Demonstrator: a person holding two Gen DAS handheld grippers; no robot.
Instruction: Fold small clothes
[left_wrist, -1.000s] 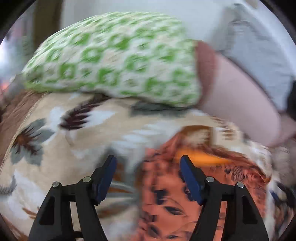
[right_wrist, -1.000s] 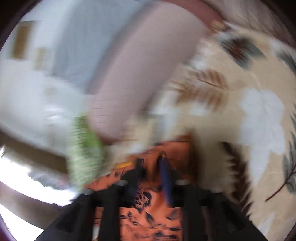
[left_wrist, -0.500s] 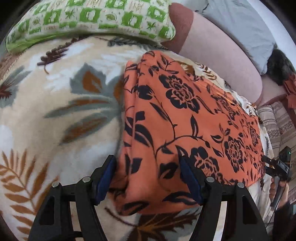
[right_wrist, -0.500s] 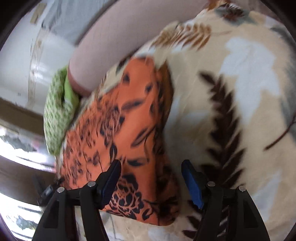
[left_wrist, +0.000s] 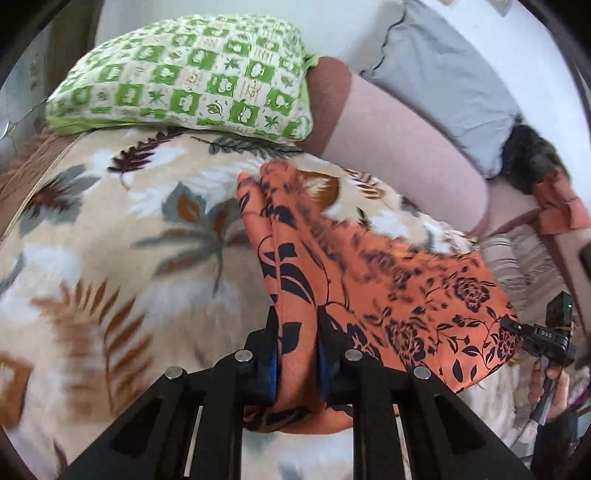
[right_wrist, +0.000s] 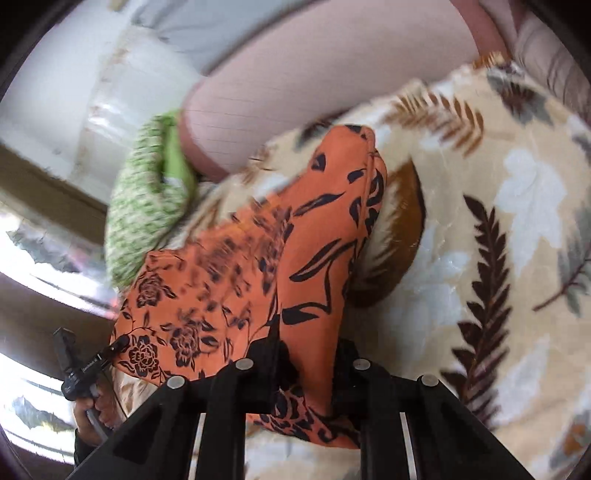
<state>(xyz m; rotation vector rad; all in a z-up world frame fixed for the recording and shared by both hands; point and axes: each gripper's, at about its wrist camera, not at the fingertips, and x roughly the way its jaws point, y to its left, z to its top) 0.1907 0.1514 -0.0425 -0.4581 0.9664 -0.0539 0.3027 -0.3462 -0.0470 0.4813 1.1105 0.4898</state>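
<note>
Half a second ago both tongs stood apart over the orange floral cloth (left_wrist: 388, 295); now the left tongs (left_wrist: 295, 354) are clamped on its near left edge and the right tongs (right_wrist: 306, 369) on its near right edge. It lies on the leaf-print blanket (left_wrist: 110, 258), near the green pillow (left_wrist: 192, 81).

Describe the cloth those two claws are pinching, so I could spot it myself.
Start at the cream leaf-print blanket covering the bed, below the green checked pillow. On it lies an orange cloth, the left gripper and right gripper each shut on a near corner. Only it is orange with black flowers and vines.
</note>
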